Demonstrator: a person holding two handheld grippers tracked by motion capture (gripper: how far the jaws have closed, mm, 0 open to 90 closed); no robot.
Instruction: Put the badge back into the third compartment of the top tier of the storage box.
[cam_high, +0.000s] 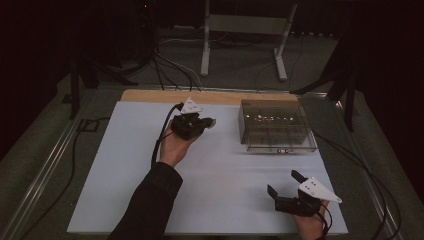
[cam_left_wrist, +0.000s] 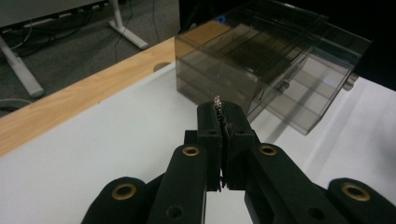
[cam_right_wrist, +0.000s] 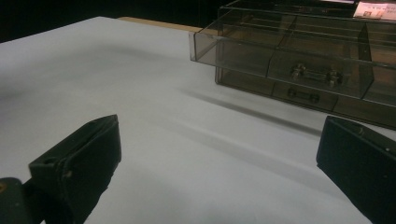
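A tiny shiny metal piece (cam_left_wrist: 217, 100), too small to make out further, sticks up from between the tips of the left gripper (cam_left_wrist: 219, 109), whose jaws are pressed together on it. In the high view the left gripper (cam_high: 207, 122) is held above the white tabletop (cam_high: 220, 170) in the person's left hand (cam_high: 175, 145), pointing toward the drawer box (cam_high: 275, 125) but apart from it. The drawer box is smoky clear plastic and stands at the far right of the tabletop, with its top drawer (cam_right_wrist: 280, 51) pulled out toward the person; dividers split the drawer into compartments. Lower drawers show small handles (cam_right_wrist: 314, 72). The right gripper (cam_high: 284, 184) rests near the front right corner of the tabletop in the right hand (cam_high: 310, 222), jaws wide apart with nothing between them, well short of the drawer box. A bare wooden strip (cam_high: 165, 96) runs along the tabletop's far edge.
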